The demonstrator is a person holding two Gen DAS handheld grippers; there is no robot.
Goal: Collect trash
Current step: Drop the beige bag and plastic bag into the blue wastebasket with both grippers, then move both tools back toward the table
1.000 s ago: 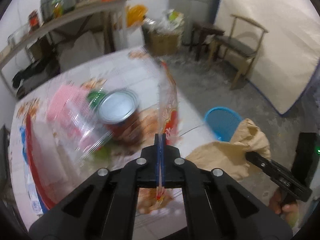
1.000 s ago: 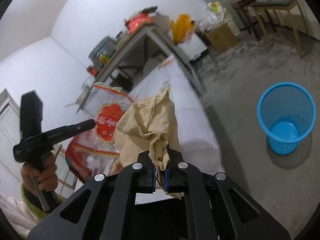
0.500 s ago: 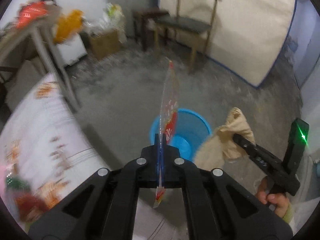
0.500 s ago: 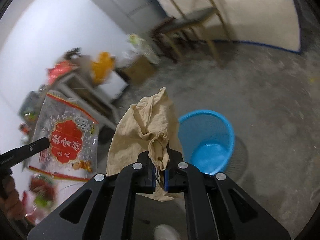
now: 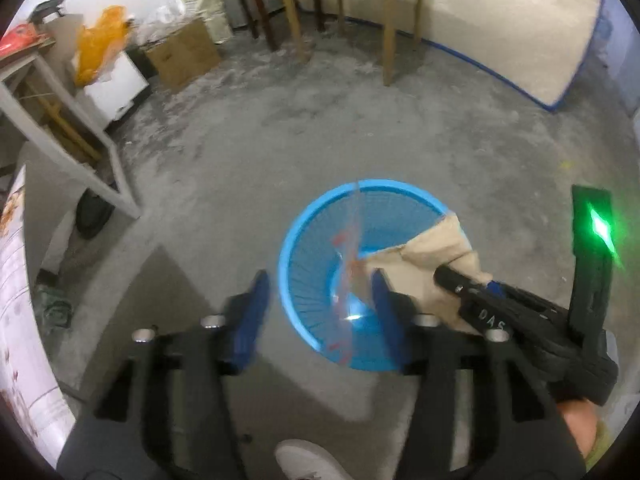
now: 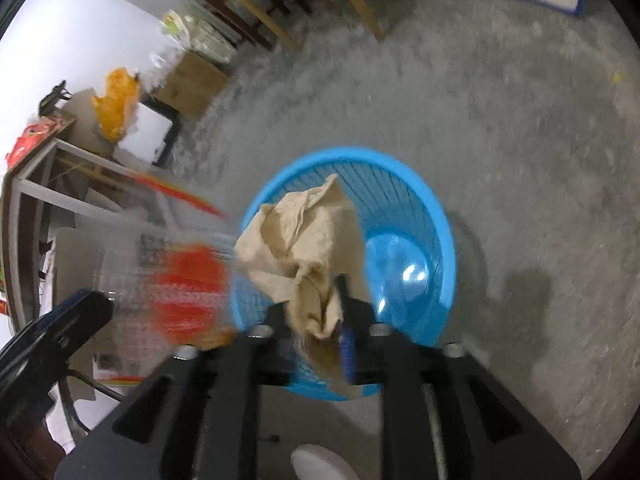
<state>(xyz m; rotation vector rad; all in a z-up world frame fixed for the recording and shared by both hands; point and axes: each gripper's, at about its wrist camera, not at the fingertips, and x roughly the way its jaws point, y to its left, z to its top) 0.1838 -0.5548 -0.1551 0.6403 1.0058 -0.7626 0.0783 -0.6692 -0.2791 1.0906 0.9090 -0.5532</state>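
Observation:
A blue plastic basket stands on the concrete floor; it also shows in the right wrist view. My left gripper is open above it, and the clear red-printed plastic bag hangs loose between the fingers, edge-on over the basket. In the right wrist view the bag is a red blur at the left. My right gripper is partly open with the crumpled brown paper still between its fingers, over the basket's near rim. The paper also shows in the left wrist view.
A wooden chair and dark stool stand at the back. A cardboard box, a white box with an orange bag and a grey shelf frame are at the left. The table edge is at far left. My shoe is below.
Both grippers moved down over the basket. The left gripper has opened and let go of the plastic bag. The right gripper's fingers have parted around the brown paper.

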